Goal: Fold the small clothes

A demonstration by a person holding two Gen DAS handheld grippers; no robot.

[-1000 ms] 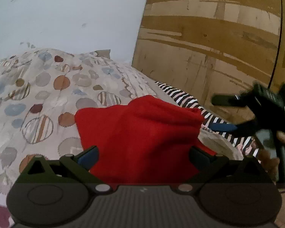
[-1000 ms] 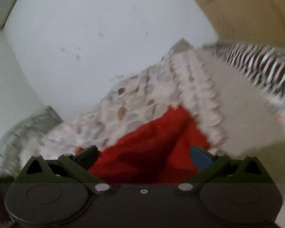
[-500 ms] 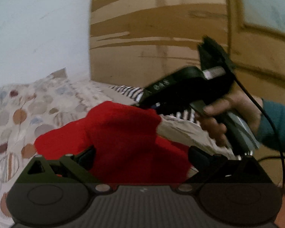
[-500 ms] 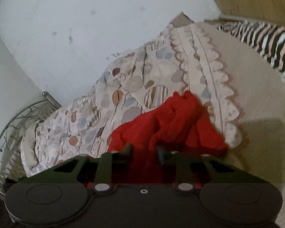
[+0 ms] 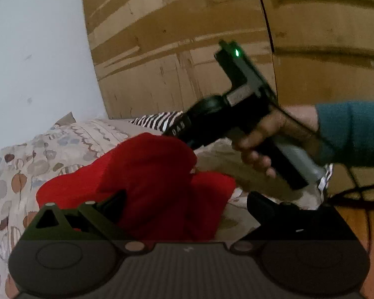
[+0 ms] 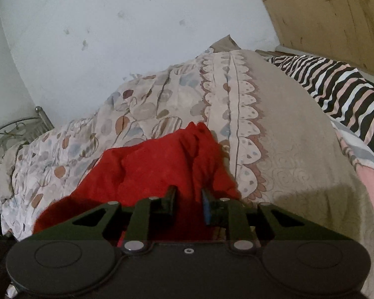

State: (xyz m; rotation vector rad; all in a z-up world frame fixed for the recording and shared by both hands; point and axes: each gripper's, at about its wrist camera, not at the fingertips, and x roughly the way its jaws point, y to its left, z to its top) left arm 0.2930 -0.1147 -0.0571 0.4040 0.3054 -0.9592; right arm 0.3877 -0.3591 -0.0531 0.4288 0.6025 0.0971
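Right hand-held gripper (image 6: pixel 188 200) has closed its narrow-set jaws on a raised fold of the red garment (image 6: pixel 147 172), the cloth pinched between the pads; those jaws have just been closing. Soft, fuzzy and crumpled into peaks, the garment lies on the patterned bedspread (image 6: pixel 142 114) just ahead of both tools. Left hand-held gripper (image 5: pixel 187 206) stands wide apart, its fingers either side of the red heap and gripping nothing. Only the left view shows the person's hand (image 5: pixel 264 139) and teal sleeve (image 5: pixel 351 132) carrying the right tool, off to its upper right. Only the right view shows the metal bed frame (image 6: pixel 15 129) far left. A zebra-striped pillow (image 6: pixel 341 92) lies beyond. The garment's near edge is hidden under both tools' bodies
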